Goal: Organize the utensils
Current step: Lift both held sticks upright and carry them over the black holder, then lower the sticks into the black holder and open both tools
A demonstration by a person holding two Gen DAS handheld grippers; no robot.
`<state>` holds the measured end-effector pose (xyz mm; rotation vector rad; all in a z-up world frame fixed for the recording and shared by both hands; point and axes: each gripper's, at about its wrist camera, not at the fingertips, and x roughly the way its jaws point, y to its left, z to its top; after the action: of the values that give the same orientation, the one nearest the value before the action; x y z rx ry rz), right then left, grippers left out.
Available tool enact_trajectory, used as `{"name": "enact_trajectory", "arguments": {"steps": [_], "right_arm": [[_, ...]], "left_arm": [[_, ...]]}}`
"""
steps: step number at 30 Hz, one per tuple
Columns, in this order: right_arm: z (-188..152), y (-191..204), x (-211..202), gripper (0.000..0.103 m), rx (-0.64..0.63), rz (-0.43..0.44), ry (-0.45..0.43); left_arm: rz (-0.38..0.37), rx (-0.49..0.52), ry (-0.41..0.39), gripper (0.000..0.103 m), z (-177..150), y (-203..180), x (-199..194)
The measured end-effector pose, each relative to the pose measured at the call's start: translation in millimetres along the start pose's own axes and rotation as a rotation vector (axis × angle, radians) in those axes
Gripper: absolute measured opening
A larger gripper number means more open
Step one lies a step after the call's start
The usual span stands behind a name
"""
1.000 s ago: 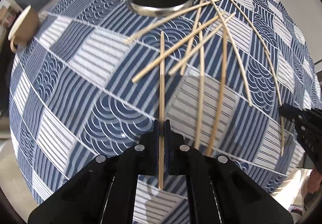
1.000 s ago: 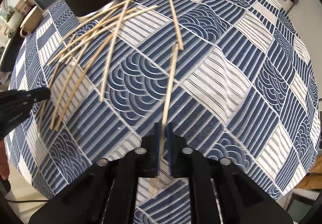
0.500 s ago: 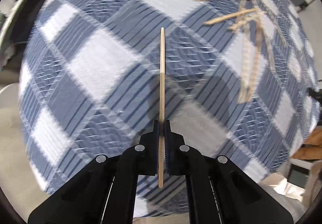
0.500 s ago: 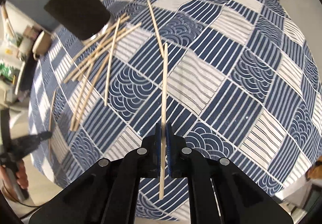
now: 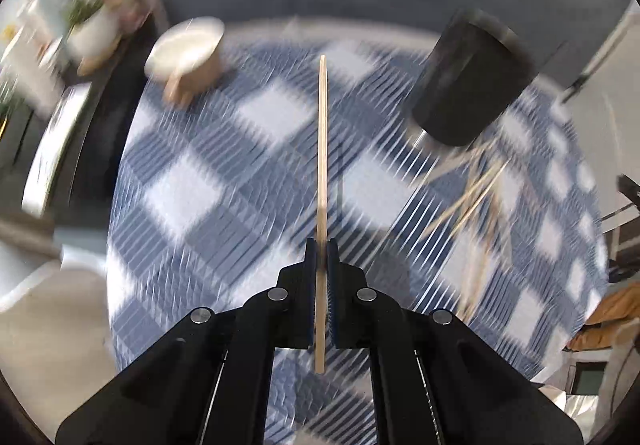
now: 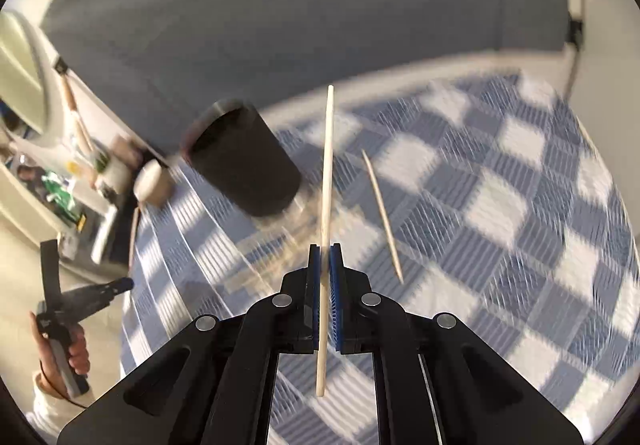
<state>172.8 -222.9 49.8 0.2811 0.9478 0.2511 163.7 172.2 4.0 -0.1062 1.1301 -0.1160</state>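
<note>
Lifting clear of tablecloth (image 5: 248, 205), both tongs (image 5: 321, 245) (image 6: 325, 251) still pinching chopsticks (image 5: 321, 165) (image 6: 326, 185)

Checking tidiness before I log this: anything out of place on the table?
Yes. Loose chopsticks lie scattered across the patterned tablecloth beside the black holder, not inside it; one chopstick lies apart from that heap.

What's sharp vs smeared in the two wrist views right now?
Left wrist: hand-held gripper and its clamped wooden chopstick sharp; blue-and-white patterned tablecloth and black cylindrical holder motion-smeared. Right wrist: same split, plus fisheye bending at the edges.
</note>
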Motion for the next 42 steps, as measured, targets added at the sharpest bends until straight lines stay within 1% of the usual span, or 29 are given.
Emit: {"name": "enact_trajectory", "arguments": {"steps": [1, 2, 3, 4, 6, 7, 10, 12, 14, 16, 18, 19, 23, 25, 26, 28, 30, 32, 36, 38, 42], "right_arm": [[10.2, 9.0, 0.3, 0.005, -0.018, 0.008, -0.029], [20.8, 18.5, 1.4, 0.005, -0.036, 0.021, -0.058], [31.5, 28.1, 3.2, 0.005, -0.055, 0.039, -0.091], [37.9, 34.5, 4.8, 0.005, -0.068, 0.055, -0.116], [53.0, 48.9, 10.7, 0.005, -0.096, 0.101, -0.175], [59.6, 55.4, 16.1, 0.005, -0.109, 0.127, -0.200], [75.2, 71.2, 37.7, 0.005, -0.152, 0.171, -0.272], [84.0, 75.0, 54.1, 0.005, -0.160, 0.195, -0.283], [94.2, 78.5, 66.1, 0.005, -0.175, 0.218, -0.286], [101.4, 79.1, 74.0, 0.005, -0.197, 0.250, -0.297], [108.1, 78.7, 80.5, 0.005, -0.214, 0.300, -0.315], [110.8, 77.8, 85.4, 0.005, -0.223, 0.322, -0.326], [116.4, 66.9, 110.8, 0.005, -0.219, 0.404, -0.312], [117.2, 63.9, 118.4, 0.005, -0.223, 0.419, -0.307], [117.7, 62.8, 122.6, 0.005, -0.224, 0.414, -0.295], [116.3, 59.7, 129.0, 0.005, -0.225, 0.393, -0.267], [111.7, 58.5, 132.4, 0.005, -0.238, 0.374, -0.233], [106.2, 63.3, 134.6, 0.005, -0.266, 0.341, -0.213], [90.2, 70.0, 132.9, 0.005, -0.331, 0.278, -0.206], [84.3, 74.1, 134.2, 0.005, -0.343, 0.249, -0.197], [73.8, 74.3, 132.0, 0.005, -0.351, 0.212, -0.173]], "left_arm": [[-0.034, 0.011, -0.027, 0.005, 11.3, -12.3, 2.8], [-0.081, 0.026, -0.071, 0.005, 28.0, -15.7, -2.1], [-0.104, 0.032, -0.108, 0.005, 39.4, -15.3, -9.2], [-0.133, 0.041, -0.163, 0.005, 53.6, -19.8, -13.1], [-0.224, 0.056, -0.263, 0.005, 80.9, -32.9, -15.5], [-0.254, 0.055, -0.296, 0.005, 87.4, -38.5, -16.5], [-0.336, 0.042, -0.366, 0.005, 112.9, -50.6, -9.0], [-0.388, 0.014, -0.397, 0.005, 127.1, -58.8, -0.3], [-0.416, -0.008, -0.405, 0.005, 134.4, -65.6, 6.4], [-0.425, -0.024, -0.411, 0.005, 141.2, -76.0, 14.8], [-0.422, -0.034, -0.438, 0.005, 142.5, -85.7, 19.3], [-0.424, -0.031, -0.439, 0.005, 141.8, -89.4, 23.0], [-0.398, -0.035, -0.492, 0.005, 131.9, -102.1, 31.4], [-0.383, -0.032, -0.511, 0.005, 128.3, -105.4, 33.3], [-0.363, -0.032, -0.516, 0.005, 126.0, -108.5, 34.2], [-0.379, -0.030, -0.503, 0.005, 123.4, -112.4, 39.2], [-0.361, -0.007, -0.499, 0.005, 117.6, -117.0, 42.5], [-0.385, 0.007, -0.480, 0.005, 111.1, -117.3, 48.9], [-0.393, 0.052, -0.457, 0.005, 103.9, -114.7, 57.4], [-0.386, 0.083, -0.447, 0.005, 101.6, -114.3, 58.4], [-0.370, 0.111, -0.418, 0.005, 97.8, -112.4, 56.2]]}}
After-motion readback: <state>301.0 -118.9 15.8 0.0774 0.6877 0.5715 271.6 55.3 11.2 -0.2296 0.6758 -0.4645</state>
